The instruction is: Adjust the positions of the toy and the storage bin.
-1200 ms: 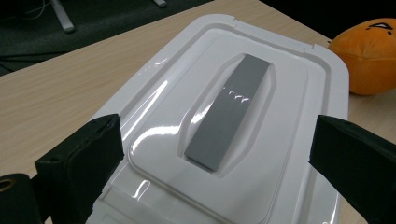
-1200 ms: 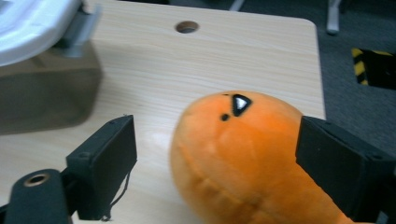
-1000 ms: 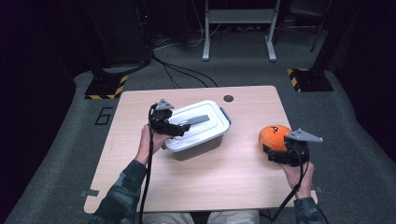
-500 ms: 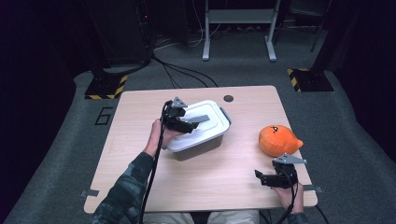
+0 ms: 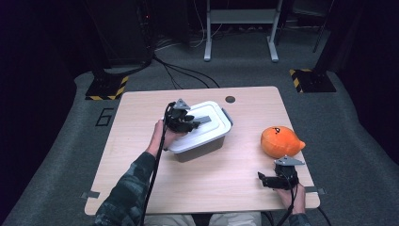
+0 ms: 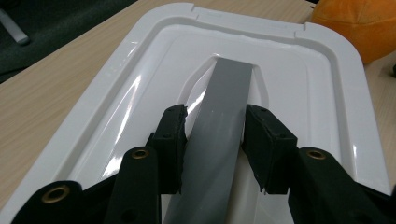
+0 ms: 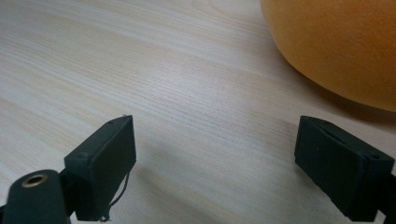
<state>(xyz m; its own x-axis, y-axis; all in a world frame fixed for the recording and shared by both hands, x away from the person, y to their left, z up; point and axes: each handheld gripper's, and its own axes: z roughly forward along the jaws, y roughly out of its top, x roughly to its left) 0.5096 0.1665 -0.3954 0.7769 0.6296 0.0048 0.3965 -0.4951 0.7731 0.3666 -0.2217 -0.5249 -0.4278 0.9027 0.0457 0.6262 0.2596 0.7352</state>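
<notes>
1. The white box (image 5: 202,134) sits mid-table (image 5: 141,117).
2. The left gripper (image 6: 215,135) has just been closing; its jaws now pinch the grey handle (image 6: 224,107).
3. The right gripper (image 7: 215,163) rests wide open near the orange plush (image 5: 281,141).
4. A "6" (image 5: 104,117) marks the floor.

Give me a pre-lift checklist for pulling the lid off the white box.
1. Left gripper fingers on the grey handle: ok; jaws have just been closing and now pinch it.
2. Grip centred on handle: ok.
3. Lid seated square on box: ok.
4. Side latches released: cannot tell.
5. Right gripper open and away from the box: ok.
6. Orange plush toy apart from the box: ok.
</notes>
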